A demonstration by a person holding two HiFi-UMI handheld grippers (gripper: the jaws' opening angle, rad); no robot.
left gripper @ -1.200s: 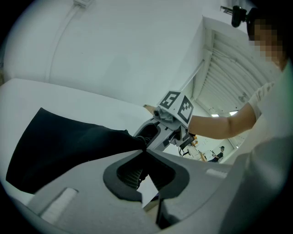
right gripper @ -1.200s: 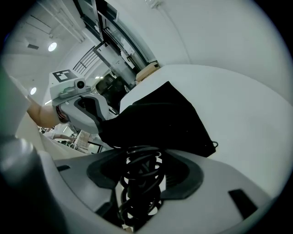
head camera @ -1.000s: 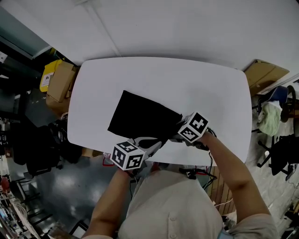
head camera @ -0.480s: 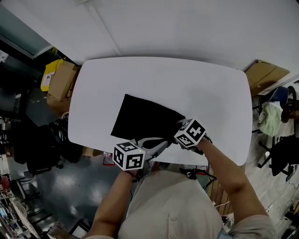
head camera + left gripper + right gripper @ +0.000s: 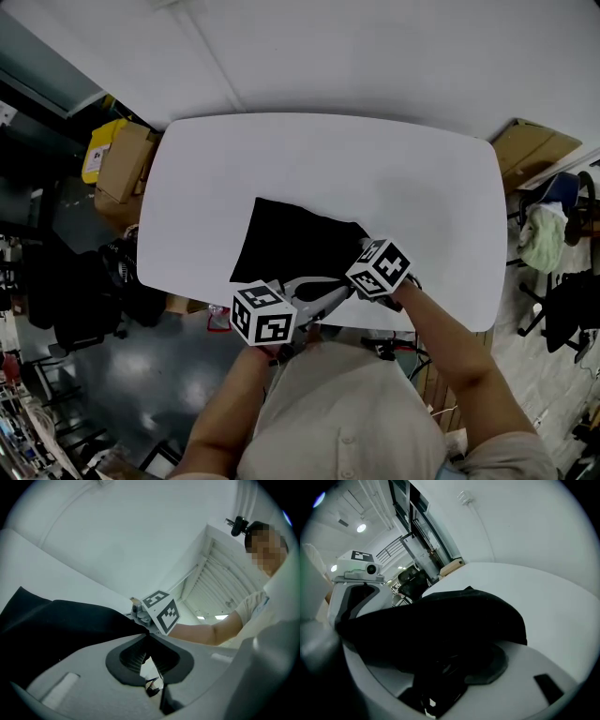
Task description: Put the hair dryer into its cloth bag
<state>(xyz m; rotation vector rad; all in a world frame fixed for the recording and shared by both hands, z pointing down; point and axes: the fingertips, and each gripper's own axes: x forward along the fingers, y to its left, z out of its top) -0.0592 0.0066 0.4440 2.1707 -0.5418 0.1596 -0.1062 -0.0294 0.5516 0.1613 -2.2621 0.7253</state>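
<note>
The left gripper [image 5: 146, 635], jaws pressed together, pinches a fold of the black cloth bag [image 5: 291, 239]. Just beside it the right gripper [image 5: 437, 666], jaws spread wide, clasps the bag's bulging end. The bag lies on the white counter [image 5: 328, 159] close to its near edge, with both grippers at the end nearest the person.

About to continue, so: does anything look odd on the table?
No hair dryer shows; it may be hidden inside the bag. The bag lies askew by the near edge of the table and bulges, its rim pinched in the shut left gripper.
</note>
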